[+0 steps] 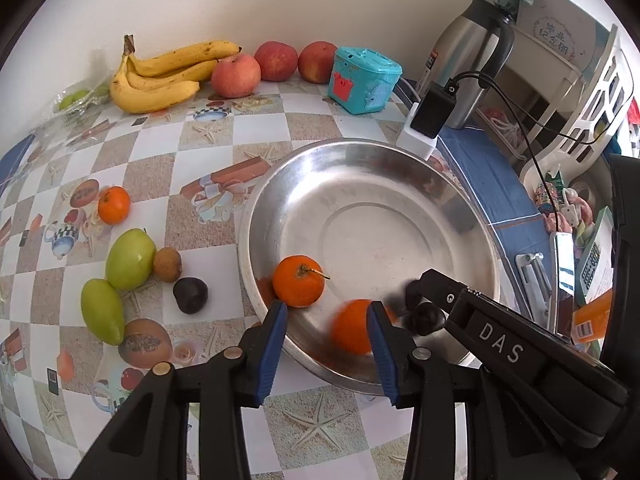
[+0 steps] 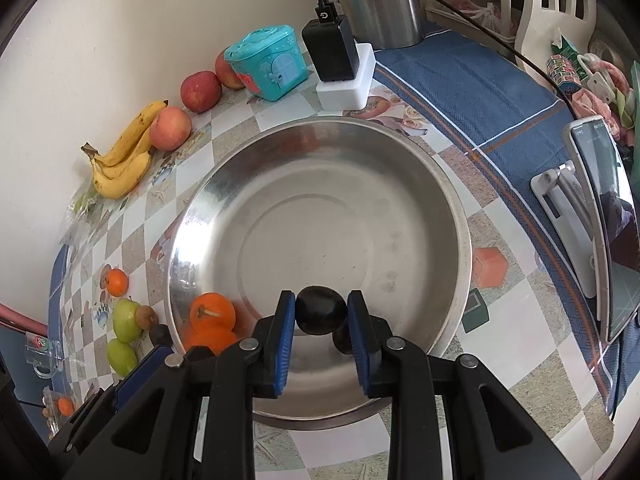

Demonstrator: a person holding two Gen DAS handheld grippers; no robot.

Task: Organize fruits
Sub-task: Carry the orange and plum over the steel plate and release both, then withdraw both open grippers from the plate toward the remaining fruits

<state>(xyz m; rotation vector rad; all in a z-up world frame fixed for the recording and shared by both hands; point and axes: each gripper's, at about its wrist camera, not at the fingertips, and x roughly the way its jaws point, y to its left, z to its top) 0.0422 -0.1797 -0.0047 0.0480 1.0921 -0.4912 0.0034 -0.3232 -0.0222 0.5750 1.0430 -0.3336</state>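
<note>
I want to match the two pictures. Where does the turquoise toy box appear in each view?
Left wrist view: the turquoise toy box is at the upper middle, right of the red apples, by the wall.
Right wrist view: it is at the upper left of centre, beyond the metal bowl.
Shared landmark: the black charger on its white block, just right of the box.

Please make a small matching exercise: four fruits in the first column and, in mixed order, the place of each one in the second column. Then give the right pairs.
Column one:
1. dark plum
2. orange with stem
3. bananas
4. green pears

Column two:
A. on the tablecloth, left of the metal bowl
B. by the wall, next to the apples
C. between the right tongs, over the bowl
D. lying inside the bowl, near its left edge

Pairs: 1-C, 2-D, 3-B, 4-A
</note>
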